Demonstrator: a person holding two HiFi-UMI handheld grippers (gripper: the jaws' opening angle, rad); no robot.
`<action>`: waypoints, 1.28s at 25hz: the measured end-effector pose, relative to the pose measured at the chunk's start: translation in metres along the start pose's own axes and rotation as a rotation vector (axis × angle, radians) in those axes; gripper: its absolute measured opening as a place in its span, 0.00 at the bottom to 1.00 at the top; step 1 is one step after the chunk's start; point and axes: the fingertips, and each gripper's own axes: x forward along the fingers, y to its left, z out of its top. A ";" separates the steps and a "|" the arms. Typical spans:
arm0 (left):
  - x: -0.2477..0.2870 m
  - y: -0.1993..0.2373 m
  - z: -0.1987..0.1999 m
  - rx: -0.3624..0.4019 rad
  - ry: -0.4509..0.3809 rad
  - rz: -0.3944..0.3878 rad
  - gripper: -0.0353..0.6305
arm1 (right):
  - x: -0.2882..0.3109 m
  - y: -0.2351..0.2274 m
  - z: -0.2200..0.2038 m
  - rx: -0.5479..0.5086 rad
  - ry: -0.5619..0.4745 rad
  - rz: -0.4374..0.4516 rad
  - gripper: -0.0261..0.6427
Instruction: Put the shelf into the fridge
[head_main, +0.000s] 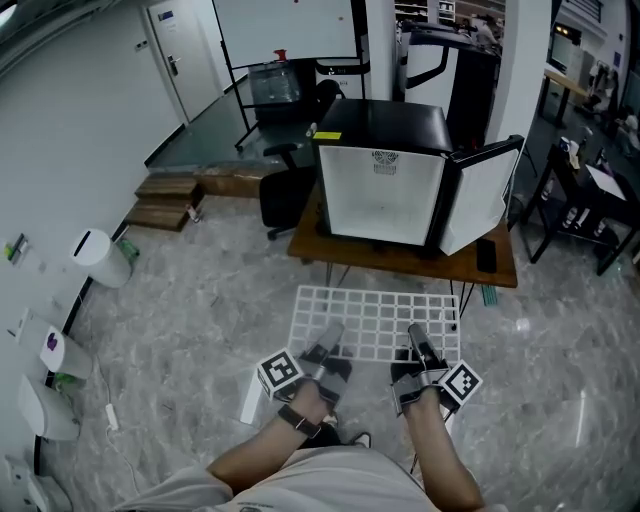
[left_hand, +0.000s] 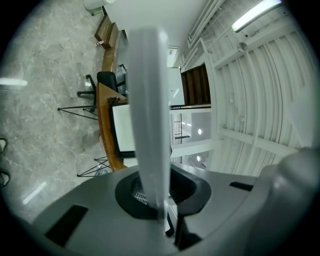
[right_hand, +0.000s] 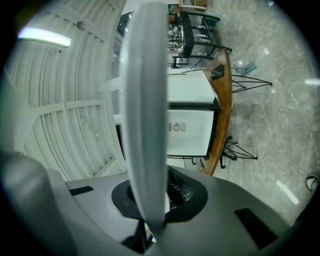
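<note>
A white wire-grid shelf (head_main: 375, 322) hangs level in the air in front of me, below the table's edge. My left gripper (head_main: 326, 342) is shut on its near edge at the left, and my right gripper (head_main: 417, 341) is shut on the near edge at the right. In each gripper view the shelf shows edge-on as a pale band, the shelf (left_hand: 150, 115) and the shelf (right_hand: 145, 115), pinched between the jaws. The small black fridge (head_main: 385, 175) stands on a wooden table (head_main: 400, 262) ahead, its door (head_main: 482, 192) swung open to the right and its white inside bare.
A black office chair (head_main: 285, 190) stands left of the table. A dark phone-like object (head_main: 486, 255) lies on the table's right end. A black rack (head_main: 585, 195) is at the far right, wooden pallets (head_main: 168, 200) at the left, and white bins (head_main: 100, 258) along the left wall.
</note>
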 end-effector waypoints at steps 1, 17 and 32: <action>0.003 0.002 0.002 0.001 -0.002 0.004 0.10 | 0.004 -0.001 0.002 -0.004 0.001 -0.002 0.11; 0.142 0.041 0.103 -0.039 0.075 -0.004 0.10 | 0.158 -0.035 0.051 -0.040 -0.053 -0.025 0.11; 0.273 0.066 0.185 -0.056 0.205 -0.017 0.10 | 0.283 -0.062 0.097 -0.043 -0.163 -0.052 0.11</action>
